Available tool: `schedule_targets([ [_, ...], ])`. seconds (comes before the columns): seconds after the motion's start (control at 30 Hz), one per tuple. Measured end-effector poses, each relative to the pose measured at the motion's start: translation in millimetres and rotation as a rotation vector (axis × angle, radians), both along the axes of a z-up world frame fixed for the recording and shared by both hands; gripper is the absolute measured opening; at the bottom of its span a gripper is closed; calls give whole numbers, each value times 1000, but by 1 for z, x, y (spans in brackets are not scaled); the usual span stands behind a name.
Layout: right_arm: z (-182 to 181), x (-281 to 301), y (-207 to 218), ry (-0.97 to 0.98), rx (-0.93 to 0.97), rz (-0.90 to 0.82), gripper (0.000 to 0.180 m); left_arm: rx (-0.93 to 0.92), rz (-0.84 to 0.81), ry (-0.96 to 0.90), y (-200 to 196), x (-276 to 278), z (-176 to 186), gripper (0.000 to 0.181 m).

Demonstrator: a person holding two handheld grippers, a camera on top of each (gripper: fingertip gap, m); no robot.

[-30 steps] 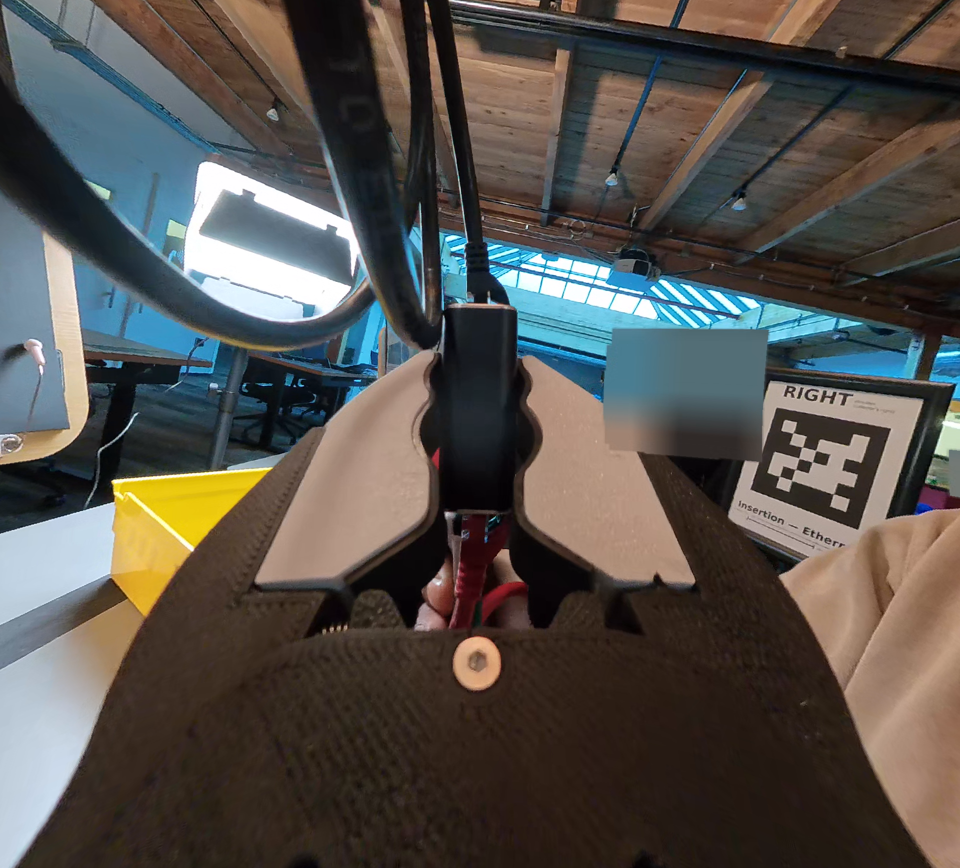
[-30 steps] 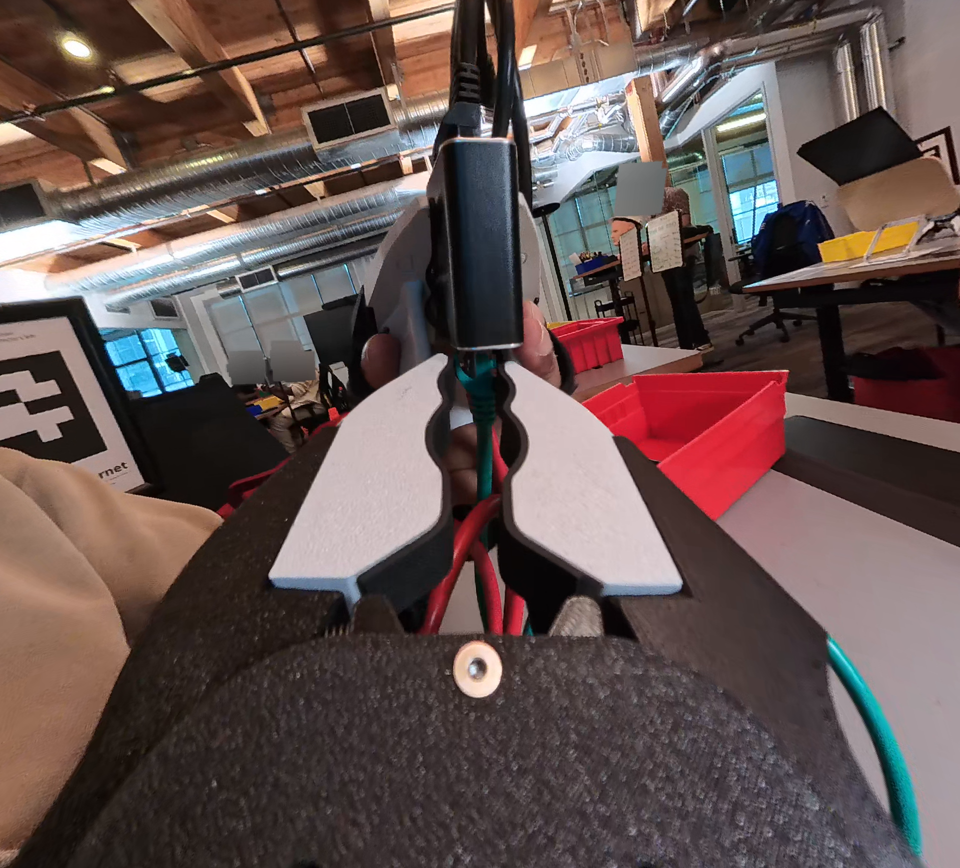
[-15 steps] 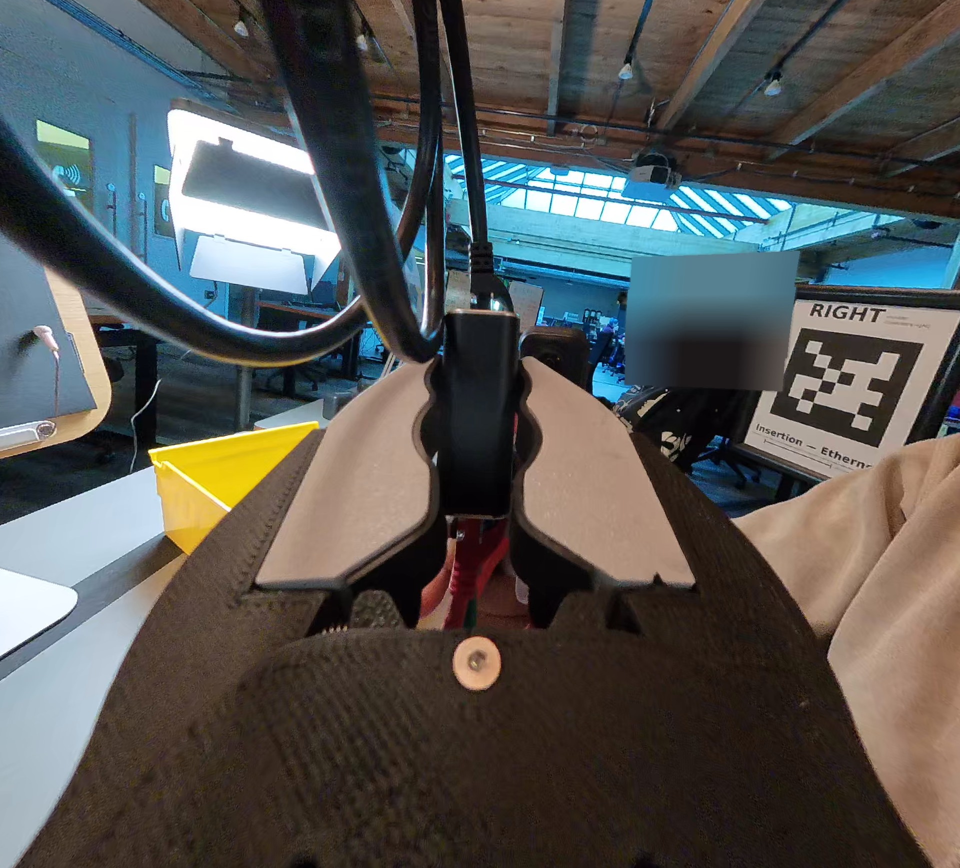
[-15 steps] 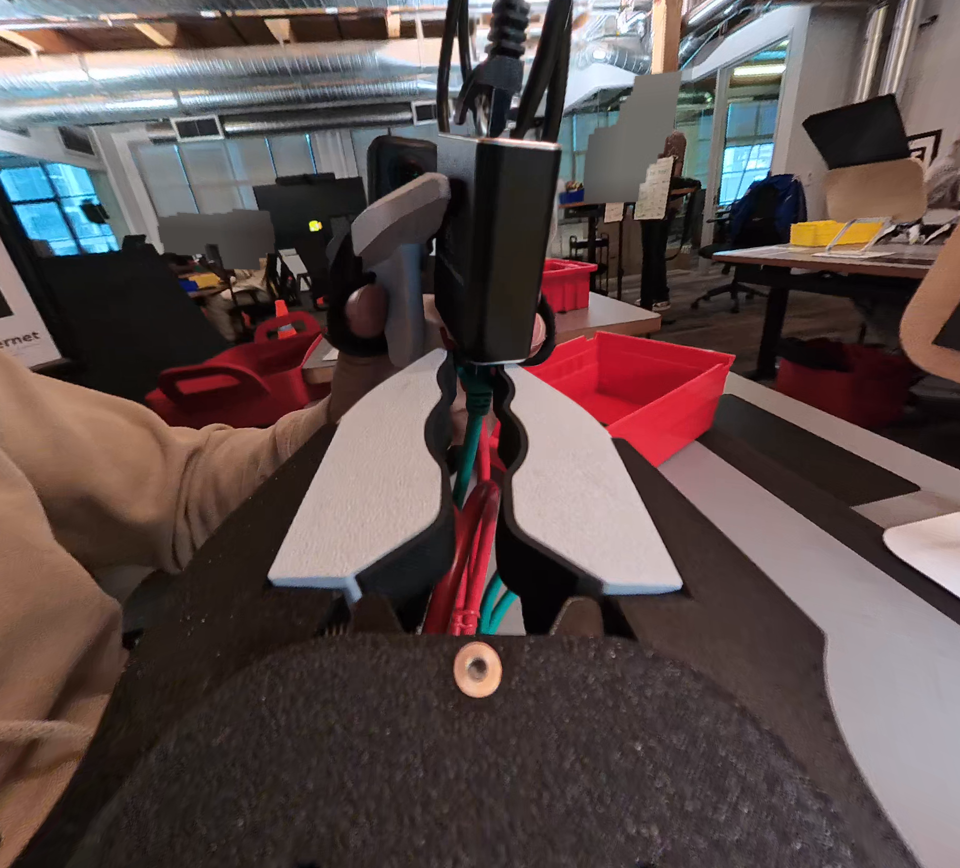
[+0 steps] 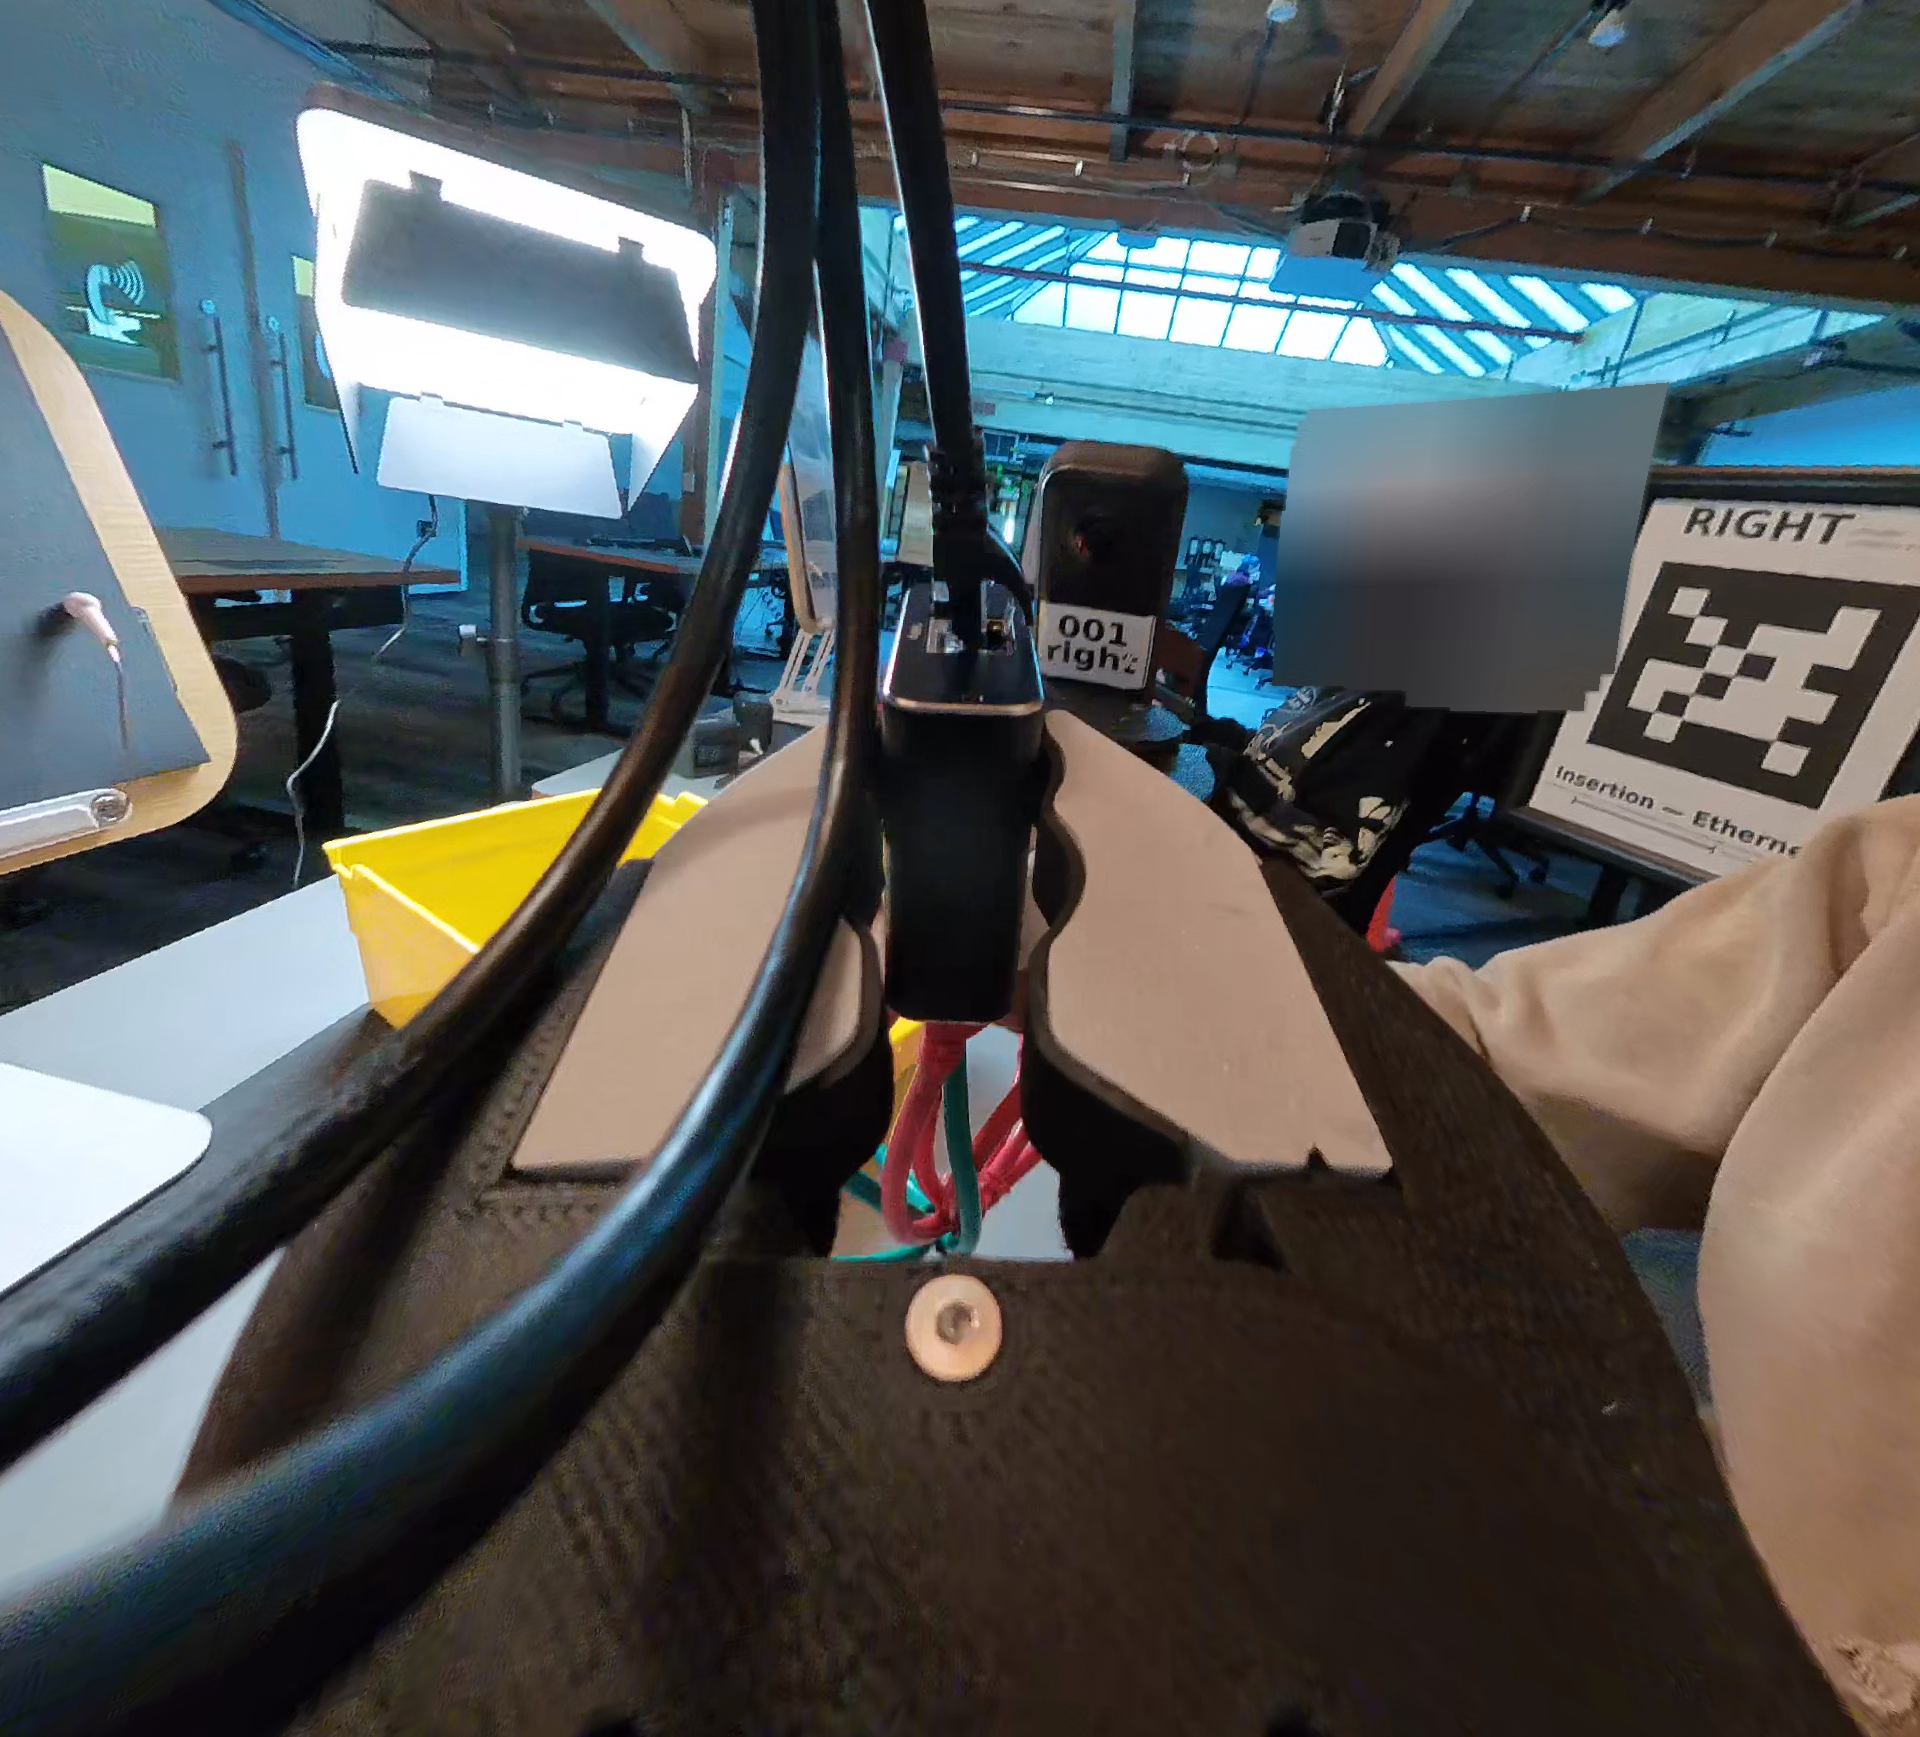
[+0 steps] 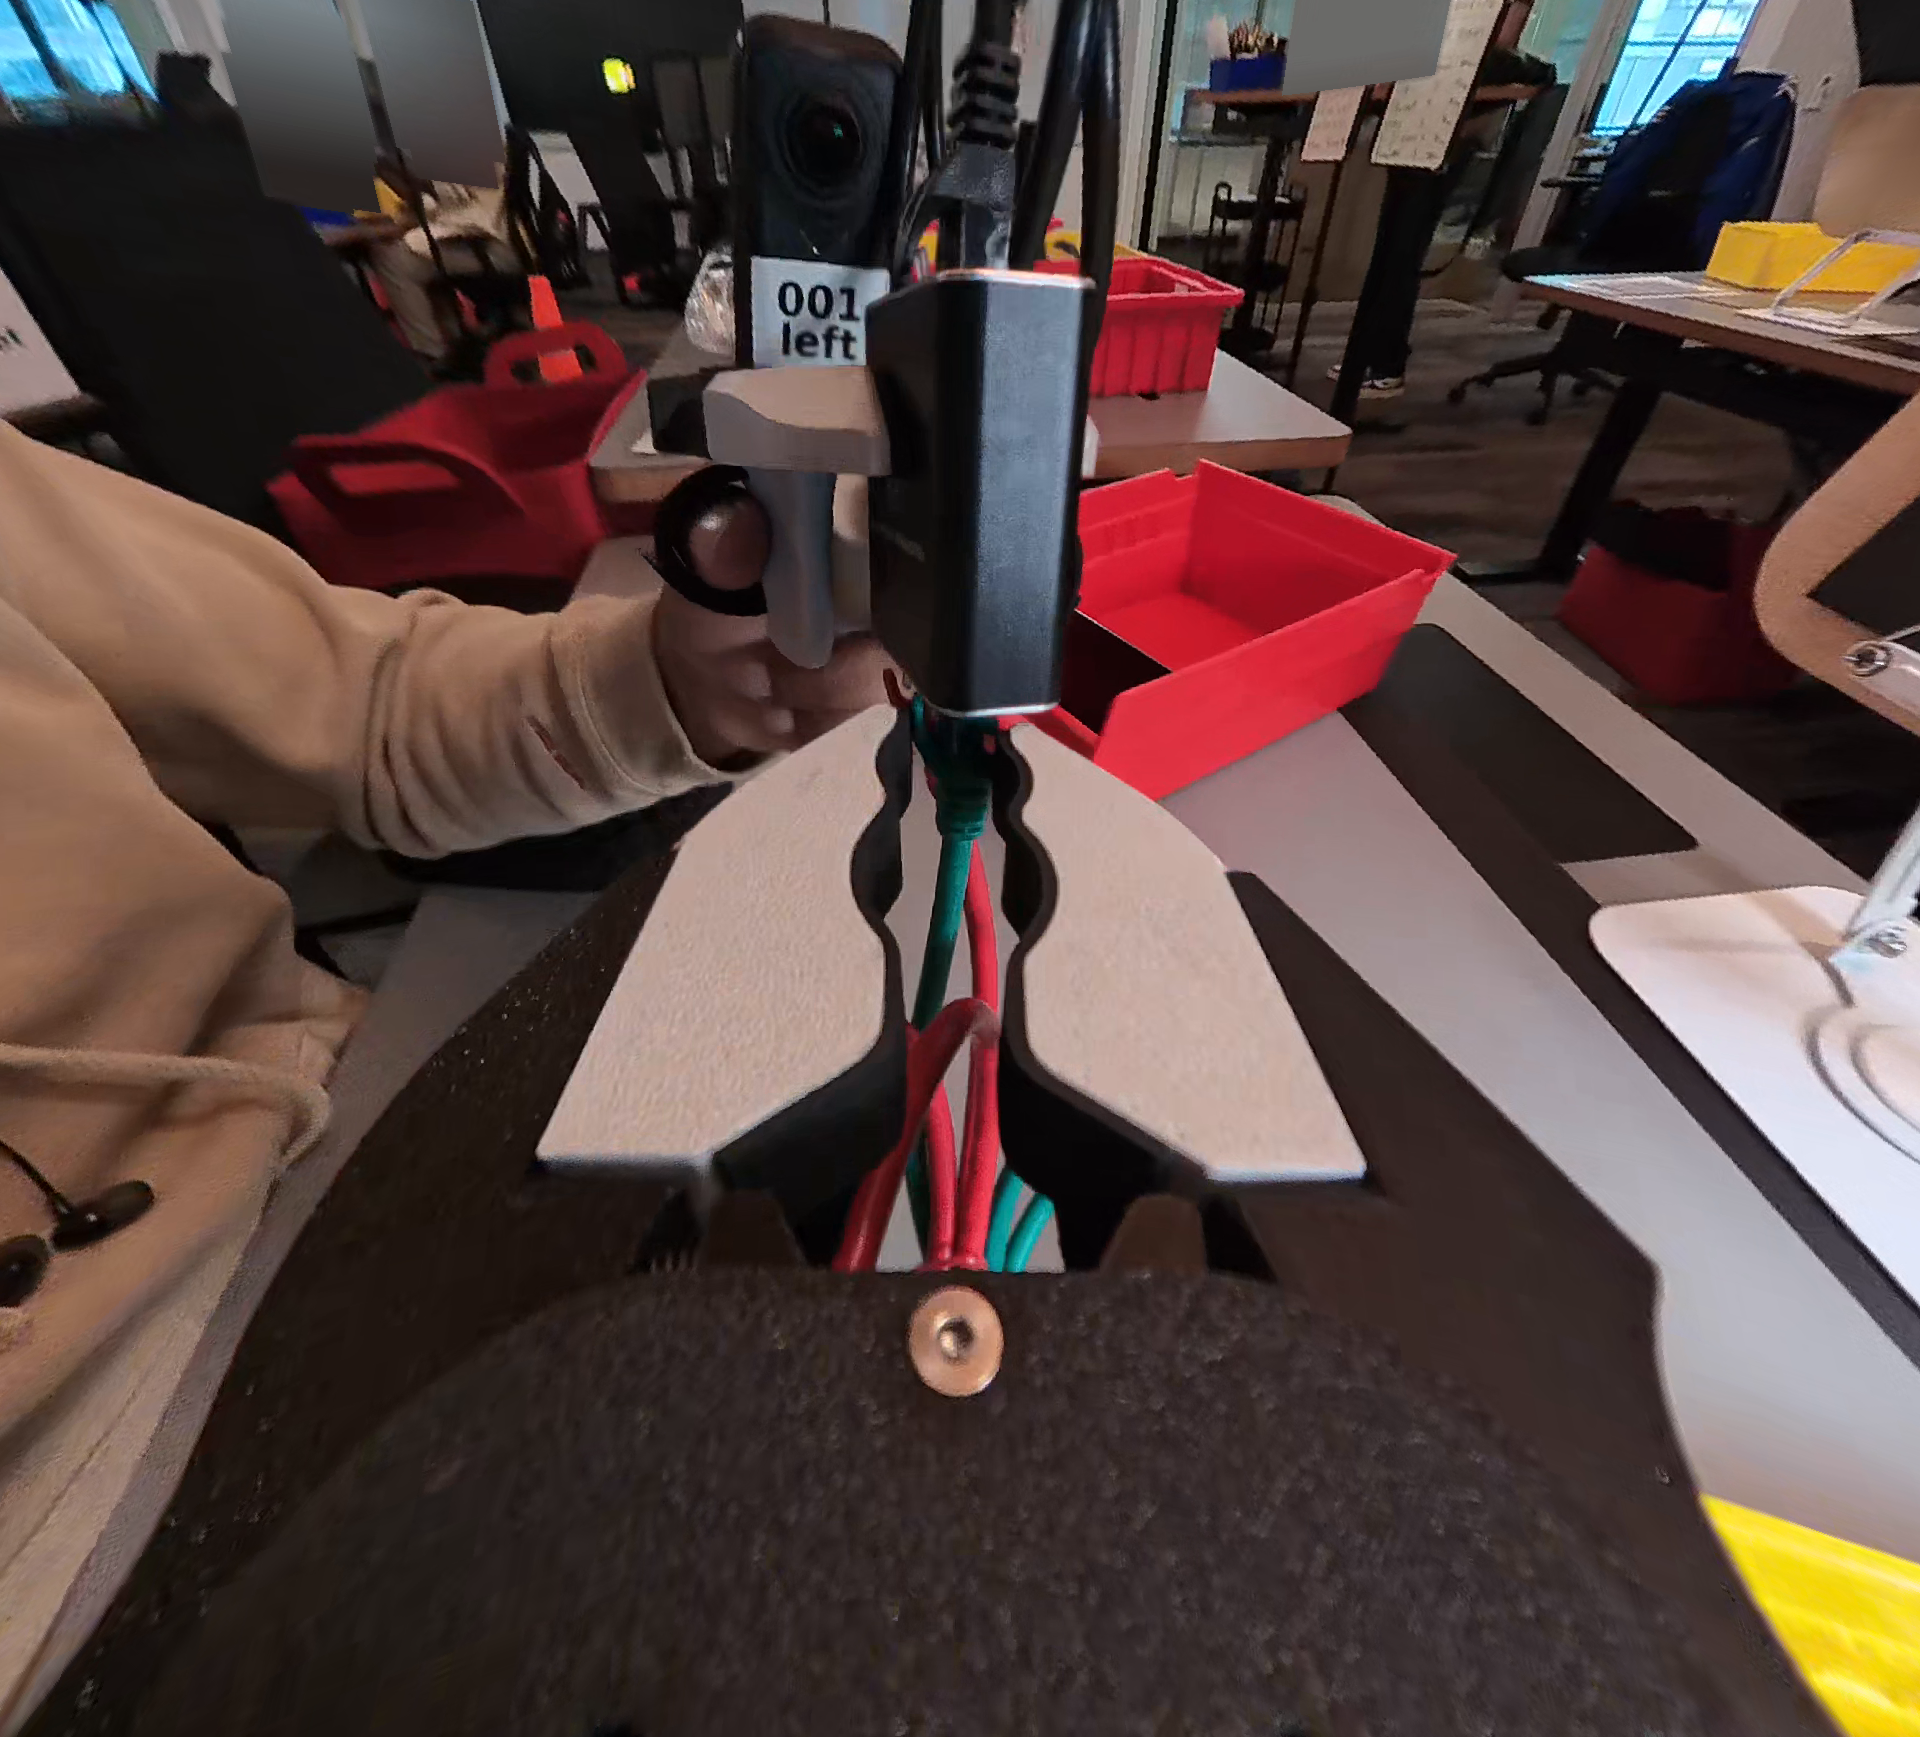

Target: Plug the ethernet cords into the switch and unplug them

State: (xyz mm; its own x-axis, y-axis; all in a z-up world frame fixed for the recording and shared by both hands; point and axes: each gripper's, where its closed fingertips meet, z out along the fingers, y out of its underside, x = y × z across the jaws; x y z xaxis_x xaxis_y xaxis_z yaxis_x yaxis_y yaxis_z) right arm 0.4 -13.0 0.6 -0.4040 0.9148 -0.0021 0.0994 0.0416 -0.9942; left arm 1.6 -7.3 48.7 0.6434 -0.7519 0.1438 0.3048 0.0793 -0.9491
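The switch point(image 5: 961, 840), a small black box, is held upright off the table point(image 6: 1455, 1012), clamped between the fingers of the left gripper point(image 5: 961, 866). A black cable point(image 5: 951, 482) is plugged into its top end and rises toward 12 o'clock. Red and green cords point(image 6: 961, 918) hang from its bottom end, toward 6 o'clock.

In the right wrist view, the right gripper point(image 6: 951, 814) is seen just below the switch, its fingers narrowly apart around the green plug point(image 6: 958, 778); whether the plug is actually pinched cannot be told.

The step in hand is judged to be unplugging. A firm pinch on the plug, with its latch pressed, and a straight pull toward 6 o'clock would be called for next, while the switch is kept steady.
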Motion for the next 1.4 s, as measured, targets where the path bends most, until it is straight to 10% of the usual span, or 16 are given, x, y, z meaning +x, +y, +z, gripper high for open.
schedule_targets([
  [0.33, 41, 27, 27, 129, 425, -330, 21, -61, 139, 96, 17, -17, -18, 25],
  [0.47, 63, 23, -35, 251, 162, -138, 15, -57, 212, 34, 23, -37, -13, 25],
  [0.6, 1, -26, -87, 89, -212, 87, 18, -31, 272, -56, 20, -59, 2, 25],
  [0.83, -49, -62, -54, 132, -742, 8, 33, -6, 265, -84, 6, -58, 20, 25],
  [1.4, 40, 4, 27, 440, -546, -73, 29, -76, -36, -308, 6, -19, 4, 25],
])
